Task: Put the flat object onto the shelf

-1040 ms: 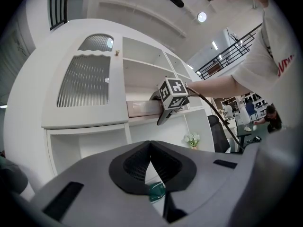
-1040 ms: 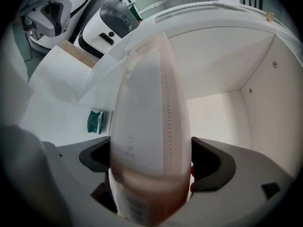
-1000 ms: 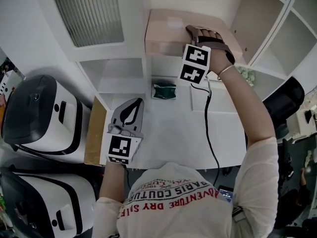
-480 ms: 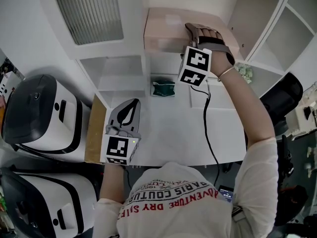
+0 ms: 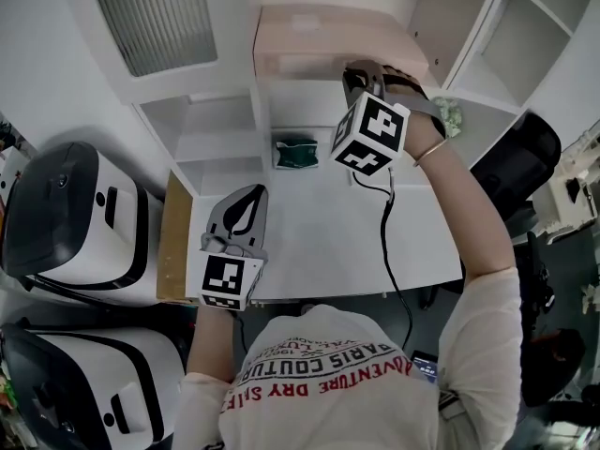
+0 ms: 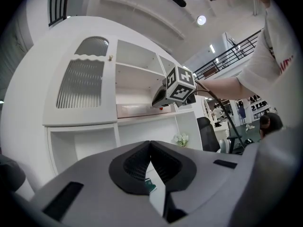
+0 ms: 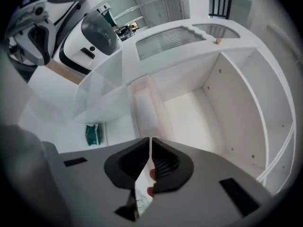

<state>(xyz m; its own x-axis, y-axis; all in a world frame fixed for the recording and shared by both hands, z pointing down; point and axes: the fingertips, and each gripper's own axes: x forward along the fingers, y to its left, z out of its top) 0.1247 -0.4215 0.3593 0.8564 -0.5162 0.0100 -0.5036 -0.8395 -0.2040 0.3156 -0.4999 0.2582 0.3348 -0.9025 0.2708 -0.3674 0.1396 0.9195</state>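
Note:
The flat object, a pale pink box (image 5: pixel 323 37), lies on the upper shelf of the white cabinet (image 5: pixel 197 97). It shows as a pale strip (image 7: pixel 144 109) in the right gripper view and as a pinkish band (image 6: pixel 137 110) in the left gripper view. My right gripper (image 5: pixel 360 75) hangs just in front of the box, apart from it. Its jaws have just been closing and now meet (image 7: pixel 150 142) with nothing between them. My left gripper (image 5: pixel 246 201) is low over the white table (image 5: pixel 323 251), shut and empty (image 6: pixel 150 144).
A green packet (image 5: pixel 295 151) lies on the table at the cabinet's foot. Two white and black machines (image 5: pixel 75 223) (image 5: pixel 84 382) stand at the left beside a wooden panel edge (image 5: pixel 172 242). A black chair (image 5: pixel 516 167) and flowers (image 5: pixel 453 115) are at the right.
My right gripper has drawn back from the pink box and its jaws have closed. The box stays on the shelf. The left gripper has shifted slightly.

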